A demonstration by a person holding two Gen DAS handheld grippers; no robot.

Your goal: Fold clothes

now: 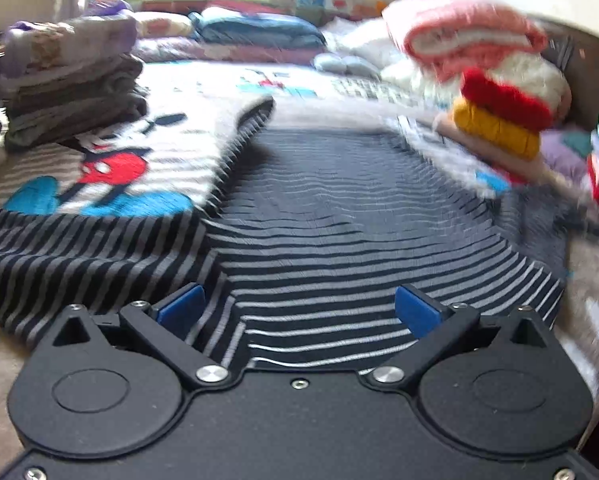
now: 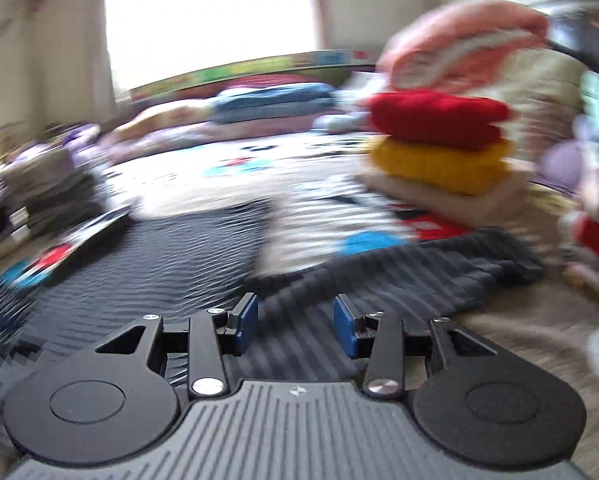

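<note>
My left gripper (image 1: 297, 312) stood wide open above the striped garment (image 1: 319, 200), and its two blue pads (image 1: 181, 310) were far apart with nothing between them except the cloth lying below. From this view I could not tell if the pads really touched the fabric or only hung just over it. The garment, dark with thin grey stripes, lay spread flat on the bed, on top of a cartoon-print bedsheet (image 1: 111, 168), and one sleeve went out to the left side. My right gripper (image 2: 295, 322) was open too, but less wide than the left one, and it held nothing; the striped garment (image 2: 179, 264) was under it, with a sleeve (image 2: 399, 276) stretched to the right. The right view was much blurred, so I think the pads were near the cloth, but I am not sure. On the right side of the bed there was a pile of folded clothes (image 1: 499, 120), red on yellow on beige, with a pink blanket (image 1: 467, 28) behind it. On the left side stood another pile of brown folded clothes (image 1: 79, 96), well apart from the garment.
</note>
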